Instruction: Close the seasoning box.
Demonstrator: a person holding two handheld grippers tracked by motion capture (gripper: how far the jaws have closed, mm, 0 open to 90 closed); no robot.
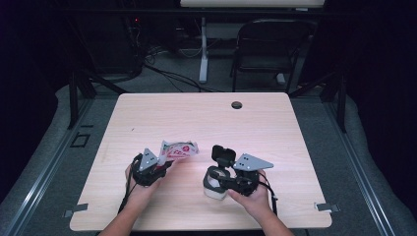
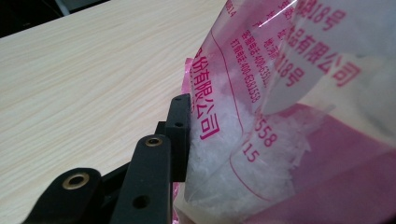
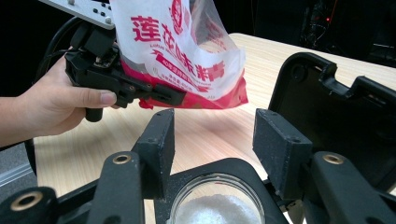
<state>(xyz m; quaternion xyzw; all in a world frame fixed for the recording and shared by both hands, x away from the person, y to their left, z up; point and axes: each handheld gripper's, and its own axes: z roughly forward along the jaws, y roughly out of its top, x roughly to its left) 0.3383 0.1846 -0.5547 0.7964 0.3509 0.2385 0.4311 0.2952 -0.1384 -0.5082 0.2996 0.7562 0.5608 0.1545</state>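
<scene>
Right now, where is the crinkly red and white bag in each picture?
High view: the bag sits left of centre, in the left gripper.
Left gripper view: the bag covers the right half.
Right gripper view: the bag hangs at upper centre.
Shared landmark: the wooden table.

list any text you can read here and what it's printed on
"莲花味精", big red characters on the plastic bag held in the left gripper.
"有限公司", pink print on the clear side of the bag, in the left gripper view.
"400-6381553", only partly legible, beside it.
Small print under the big characters: too small to read.
</scene>
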